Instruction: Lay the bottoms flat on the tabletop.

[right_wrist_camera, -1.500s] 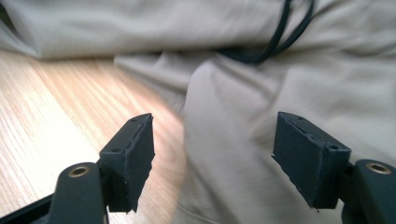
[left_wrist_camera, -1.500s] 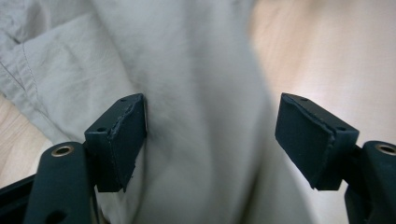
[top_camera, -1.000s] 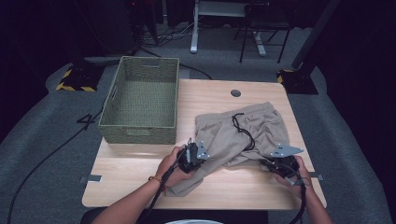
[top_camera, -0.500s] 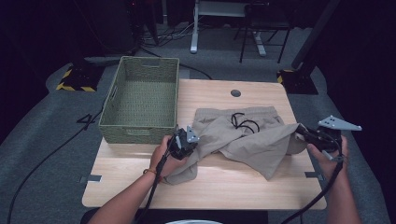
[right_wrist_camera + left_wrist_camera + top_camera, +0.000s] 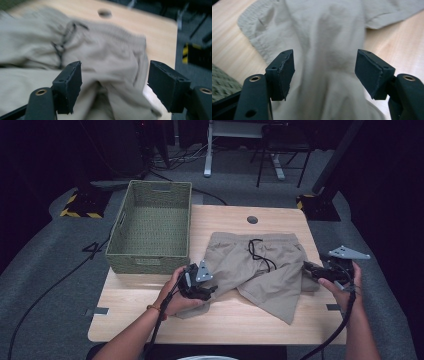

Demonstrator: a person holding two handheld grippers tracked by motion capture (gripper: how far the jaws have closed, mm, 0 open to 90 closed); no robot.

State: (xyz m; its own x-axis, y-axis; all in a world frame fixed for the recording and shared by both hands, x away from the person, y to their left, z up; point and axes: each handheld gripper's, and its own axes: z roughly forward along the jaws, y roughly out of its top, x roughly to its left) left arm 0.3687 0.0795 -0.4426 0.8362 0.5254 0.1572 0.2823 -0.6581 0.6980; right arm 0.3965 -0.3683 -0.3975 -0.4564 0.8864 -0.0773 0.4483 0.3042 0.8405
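Beige shorts (image 5: 255,265) with a black drawstring (image 5: 257,252) lie spread on the wooden table (image 5: 240,320), waistband toward the far side. My left gripper (image 5: 202,290) is at the shorts' near-left corner. Its jaws have just been opening, and in the left gripper view (image 5: 324,62) the cloth (image 5: 329,37) lies slack between the parted pads (image 5: 287,67), which do not press on it. My right gripper (image 5: 311,270) is at the shorts' right edge. Its jaws have also just been opening, and the right gripper view (image 5: 115,72) shows fabric (image 5: 107,52) loose between them.
A green woven basket (image 5: 152,227) stands at the table's far left corner, close to the shorts' left side. A round cable hole (image 5: 252,220) sits near the far edge. Dark floor, cables and stands surround the table.
Both grippers held the cloth shut and have opened and let go. The right hand swung out to the right, and the shorts now lie wider and flatter.
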